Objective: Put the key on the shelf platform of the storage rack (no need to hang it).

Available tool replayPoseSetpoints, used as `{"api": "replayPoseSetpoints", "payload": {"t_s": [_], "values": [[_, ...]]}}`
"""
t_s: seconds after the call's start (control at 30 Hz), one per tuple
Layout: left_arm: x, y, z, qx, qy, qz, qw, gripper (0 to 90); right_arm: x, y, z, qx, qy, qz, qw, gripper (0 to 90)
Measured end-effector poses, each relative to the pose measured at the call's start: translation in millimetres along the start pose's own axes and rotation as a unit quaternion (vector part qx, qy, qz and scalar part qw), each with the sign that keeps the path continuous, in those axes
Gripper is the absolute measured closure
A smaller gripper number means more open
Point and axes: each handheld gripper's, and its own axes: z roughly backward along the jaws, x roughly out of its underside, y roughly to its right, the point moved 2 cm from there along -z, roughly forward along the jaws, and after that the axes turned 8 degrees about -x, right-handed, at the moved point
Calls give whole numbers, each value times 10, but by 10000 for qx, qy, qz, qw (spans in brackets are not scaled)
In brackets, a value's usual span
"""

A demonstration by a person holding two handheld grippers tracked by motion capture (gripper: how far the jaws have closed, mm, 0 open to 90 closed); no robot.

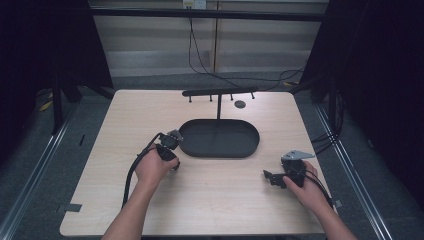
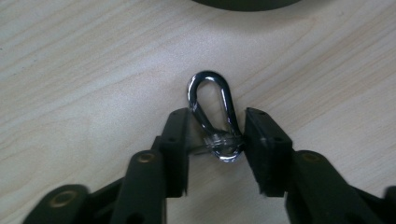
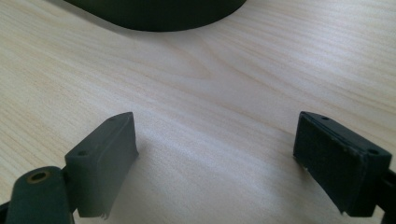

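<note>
A shiny steel carabiner (image 2: 208, 74) lies flat on the wooden table (image 1: 215, 200), its rounded end pointing away from my left gripper (image 2: 215, 130). The left gripper's black pads (image 2: 261, 144) close on the carabiner's near end, so it is shut on it. From above, the left gripper (image 1: 173, 144) sits just left of a black oval tray (image 1: 220, 151). My right gripper (image 1: 270, 177) rests low over the table at the right, below the tray's right end. It stands open (image 3: 215, 158), with bare wood between the jaws.
A black T-shaped rack (image 1: 220, 92) with several short pegs rises behind the tray, and a small dark disc (image 1: 240, 104) lies beside it. The tray's edge (image 2: 243, 3) shows ahead of the left jaws, and its wall (image 3: 159, 14) ahead of the right jaws.
</note>
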Motion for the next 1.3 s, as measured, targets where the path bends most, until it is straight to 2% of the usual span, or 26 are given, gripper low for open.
{"api": "replayPoseSetpoints", "payload": {"t_s": [0.13, 0.33, 0.77, 0.8, 1.03, 1.3], "values": [[4, -2, 2, 39, -18, 66, 10000, 625, 0, 0, 0, 0, 0, 0, 10000, 130], [1, -15, 30, 81, -6, 57, 10000, 627, -1, 1, -1, -2, 1, 2, 10000, 130], [-122, -11, 290, 213, -8, -84, 9997, 627, -1, 1, -2, -5, 0, 6, 10000, 130], [-133, 2, 308, 223, -11, -50, 9997, 627, -1, 1, -2, 0, 2, 6, 10000, 130], [-231, 57, 429, 294, -65, -154, 9994, 628, -2, 1, -2, -6, 1, 6, 10000, 130], [-400, 123, 624, 402, 14, -240, 9989, 627, -2, 1, -2, -6, 2, 6, 10000, 130]]}}
